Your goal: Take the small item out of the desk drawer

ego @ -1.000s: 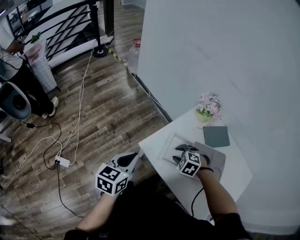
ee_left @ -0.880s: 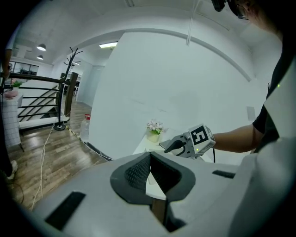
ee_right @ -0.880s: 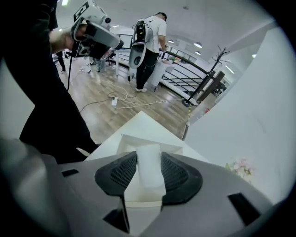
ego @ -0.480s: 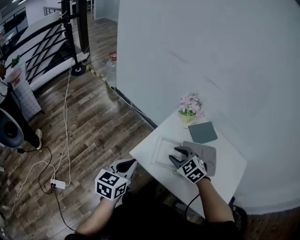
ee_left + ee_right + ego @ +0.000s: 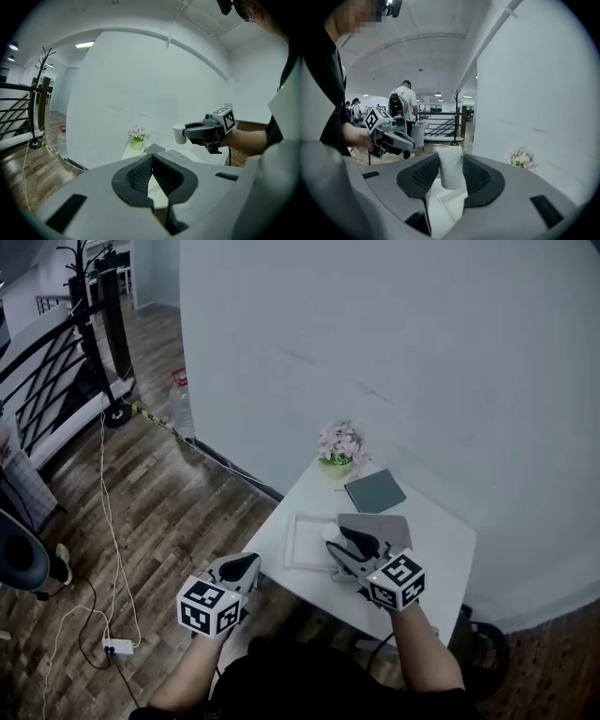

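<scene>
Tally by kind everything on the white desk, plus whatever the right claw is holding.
Potted flowers: 1
Dark notebook: 1
Grey mat: 1
White tray: 1
Small white cylinder, gripped in the right claw above the tray: 1
Total: 5

No words, brand names or numbers can be read anywhere. The only printed marks are black-and-white square patterns without letters. They are on the left cube (image 5: 208, 606) of the left gripper (image 5: 244, 563), lower left in the head view, and on the right cube (image 5: 398, 579) of the right gripper (image 5: 340, 538), lower centre.
</scene>
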